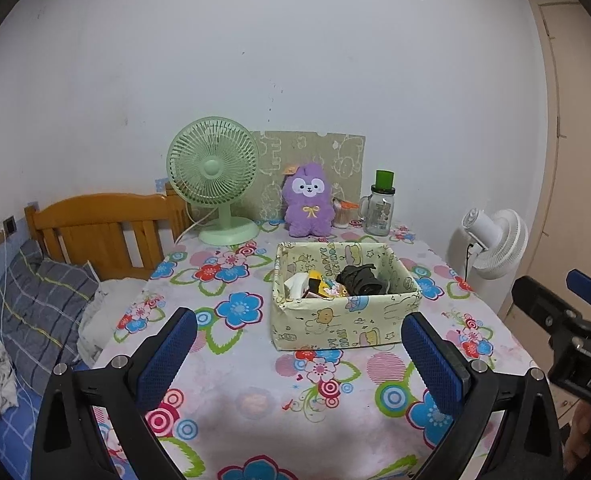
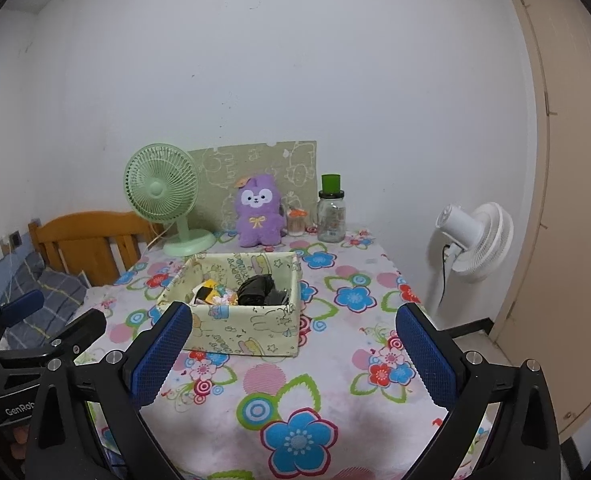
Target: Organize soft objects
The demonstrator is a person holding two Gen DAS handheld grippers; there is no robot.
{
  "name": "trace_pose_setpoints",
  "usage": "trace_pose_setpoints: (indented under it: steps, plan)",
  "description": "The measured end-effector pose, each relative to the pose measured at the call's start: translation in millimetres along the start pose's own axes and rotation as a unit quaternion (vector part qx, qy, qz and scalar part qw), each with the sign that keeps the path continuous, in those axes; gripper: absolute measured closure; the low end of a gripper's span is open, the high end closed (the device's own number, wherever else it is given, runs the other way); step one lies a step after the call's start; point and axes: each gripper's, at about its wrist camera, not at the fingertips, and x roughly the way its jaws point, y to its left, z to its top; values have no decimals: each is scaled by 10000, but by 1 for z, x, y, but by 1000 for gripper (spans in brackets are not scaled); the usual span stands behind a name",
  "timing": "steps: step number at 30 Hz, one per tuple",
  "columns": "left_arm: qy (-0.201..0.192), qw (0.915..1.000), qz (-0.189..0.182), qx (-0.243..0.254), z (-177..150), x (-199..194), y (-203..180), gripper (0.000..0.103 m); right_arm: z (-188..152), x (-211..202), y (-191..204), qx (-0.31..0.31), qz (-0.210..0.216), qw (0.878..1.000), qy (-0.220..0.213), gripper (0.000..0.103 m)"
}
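White wall, floral tablecloth, fabric box mid-table; both grippers spread wide with nothing between the pads.

Left wrist view: table (image 1: 255,396) under a flowered cloth stands against the wall, wooden headboard (image 1: 99,228) and striped pillow (image 1: 43,304) at left, white standing fan (image 1: 495,240) at right. Fabric box (image 1: 343,320) holds a dark cloth (image 1: 361,278) and small mixed items. Behind it: green desk fan (image 1: 215,176), purple plush toy (image 1: 307,204), glass jar (image 1: 379,210). Left gripper (image 1: 299,354) hangs spread above the near cloth, touching nothing.
Right wrist view: same table (image 2: 335,360), beige door (image 2: 567,200) at right. Box (image 2: 239,332) lies just beyond the left finger (image 2: 161,356). Plush toy (image 2: 257,212) sits upright by the wall. Right gripper (image 2: 295,356) spread, empty.
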Motion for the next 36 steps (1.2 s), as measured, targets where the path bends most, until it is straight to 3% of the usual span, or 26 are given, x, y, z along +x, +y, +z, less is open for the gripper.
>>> trace_pose_setpoints:
  steps: [25,29,36]
  plan:
    - [43,9998,-90,-163,1,11,4,0,-3,12,-1,57,-50,9999,66,0]
    - [28,9999,75,-149,1,10,4,0,-3,13,0,78,-3,9999,71,0]
    - [4,9999,34,-146,0,8,3,0,-2,13,1,62,1,10000,77,0]
